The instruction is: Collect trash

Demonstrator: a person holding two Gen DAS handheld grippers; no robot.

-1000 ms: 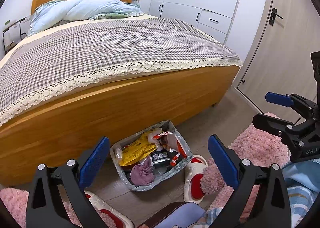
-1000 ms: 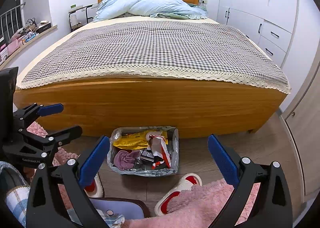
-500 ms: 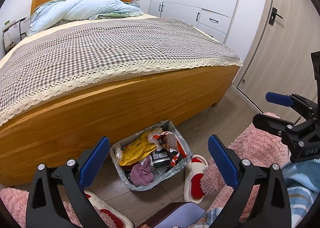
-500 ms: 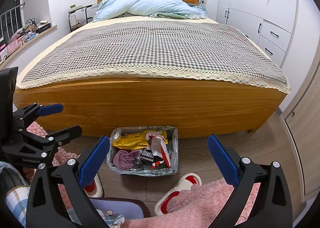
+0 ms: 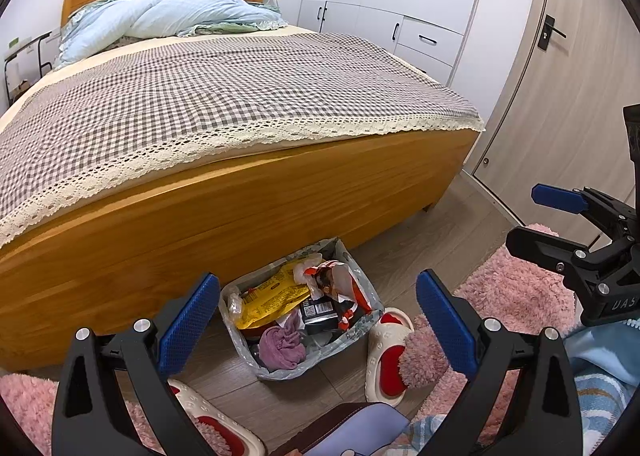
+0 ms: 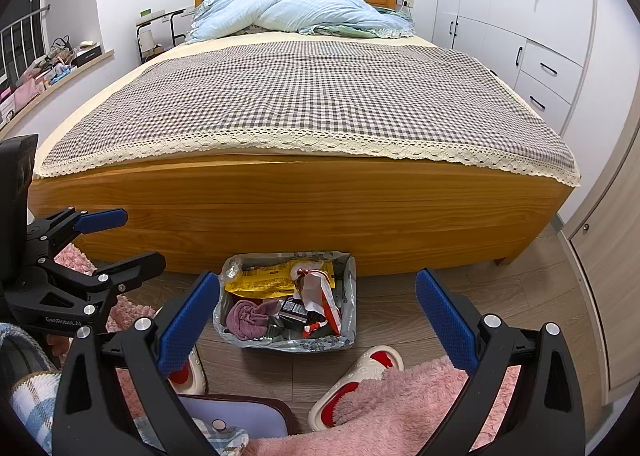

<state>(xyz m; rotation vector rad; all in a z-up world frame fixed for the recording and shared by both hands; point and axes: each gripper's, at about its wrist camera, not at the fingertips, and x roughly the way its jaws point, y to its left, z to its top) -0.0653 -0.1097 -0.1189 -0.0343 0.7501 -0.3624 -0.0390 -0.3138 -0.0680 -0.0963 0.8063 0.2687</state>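
Trash: a small plastic-lined bin full of wrappers, a yellow snack packet and purple cloth, on the wood floor against the wooden bed footboard
Around: red-and-white slippers and pink fluffy rugs just beside it
Left gripper: fingers wide, empty
Right gripper: fingers wide, empty
Right view only: cluttered window ledge; left view: door handle

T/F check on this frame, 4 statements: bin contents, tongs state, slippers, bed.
1. The trash bin on the floor holds a yellow wrapper. True.
2. The left tongs grip a purple cloth. False: they are open and empty; the purple cloth lies in the bin.
3. The right tongs are open. True.
4. The bin sits on the bed. False: it stands on the floor against the bed footboard.
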